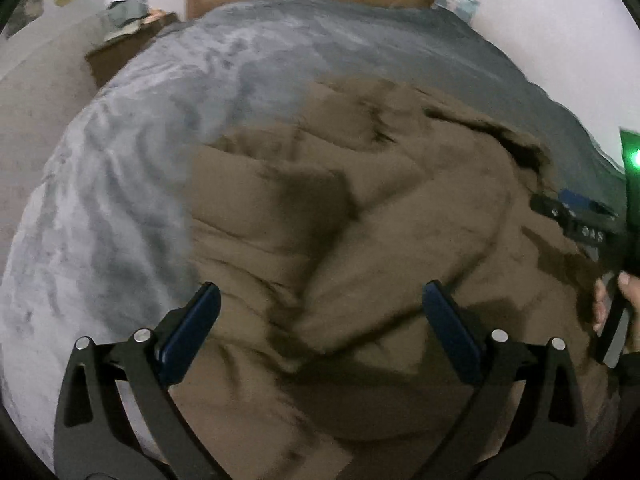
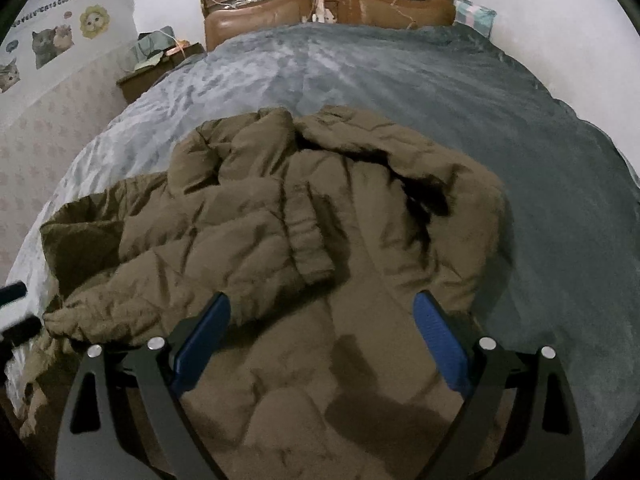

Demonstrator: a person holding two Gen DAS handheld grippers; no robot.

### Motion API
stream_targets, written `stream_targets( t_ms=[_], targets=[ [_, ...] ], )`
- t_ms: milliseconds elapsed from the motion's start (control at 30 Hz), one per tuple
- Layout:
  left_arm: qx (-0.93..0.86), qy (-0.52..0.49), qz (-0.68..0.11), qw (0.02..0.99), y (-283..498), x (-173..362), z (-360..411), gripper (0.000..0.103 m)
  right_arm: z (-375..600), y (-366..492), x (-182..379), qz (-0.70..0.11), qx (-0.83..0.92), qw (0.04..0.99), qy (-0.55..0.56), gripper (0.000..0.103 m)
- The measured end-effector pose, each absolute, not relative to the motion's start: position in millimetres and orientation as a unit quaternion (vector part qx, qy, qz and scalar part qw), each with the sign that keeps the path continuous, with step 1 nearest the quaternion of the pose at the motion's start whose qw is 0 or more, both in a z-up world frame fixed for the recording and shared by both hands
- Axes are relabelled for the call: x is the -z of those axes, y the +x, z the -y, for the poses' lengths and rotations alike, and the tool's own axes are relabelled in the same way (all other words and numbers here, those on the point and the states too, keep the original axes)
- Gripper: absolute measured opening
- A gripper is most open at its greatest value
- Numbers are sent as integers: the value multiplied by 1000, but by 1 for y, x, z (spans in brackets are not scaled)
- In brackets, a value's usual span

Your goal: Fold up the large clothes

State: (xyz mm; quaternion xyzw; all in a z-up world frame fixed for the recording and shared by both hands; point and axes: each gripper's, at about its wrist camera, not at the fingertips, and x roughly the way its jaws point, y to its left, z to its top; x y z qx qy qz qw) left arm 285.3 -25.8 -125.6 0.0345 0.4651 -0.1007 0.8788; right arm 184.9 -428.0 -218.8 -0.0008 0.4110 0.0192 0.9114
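Note:
A large brown padded jacket lies on the grey bedspread, collar toward the headboard. One sleeve is folded across its front, and the cuff rests near the middle. My right gripper hovers over the jacket's lower half, open, with nothing between its blue pads. In the left wrist view, the jacket looks blurred. My left gripper hangs open and wide above it, holding nothing. The right-hand tool and a hand show at that view's right edge.
A brown wooden headboard stands at the far end of the bed. A low nightstand with clutter stands to its left by a wall with cat stickers. A pale pillow lies at the far right. Bare bedspread surrounds the jacket.

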Motion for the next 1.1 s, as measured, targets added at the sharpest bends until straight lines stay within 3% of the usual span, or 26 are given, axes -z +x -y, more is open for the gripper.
stream_targets(
  t_ms=[233,267,300,433,467,567,900,933,1000,1100],
  targets=[
    [31,37,-482,875,328,140,-23,100,420,249,251,-470,-23,881,40,92],
    [29,31,-486,873,334,143,-26,100,417,254,256,-478,-26,877,41,87],
    [27,26,-492,870,339,147,-29,100,414,256,260,-484,-34,873,45,67],
    [22,28,-500,865,349,155,-26,100,410,251,257,-470,-10,882,9,33],
    [23,29,-500,865,350,155,-24,100,416,248,254,-464,14,886,-5,13],
    [15,46,-501,864,354,159,-16,99,442,241,246,-455,73,887,-20,2],
    [-21,106,-522,846,387,187,-3,95,444,226,226,-451,23,891,-41,7],
    [-14,97,-523,847,388,185,-5,94,441,228,221,-445,21,894,-44,13],
    [-2,85,-519,851,386,180,-8,94,436,234,205,-429,17,902,-50,53],
    [13,79,-516,853,386,175,-6,94,432,248,189,-415,13,908,-60,55]
  ],
)
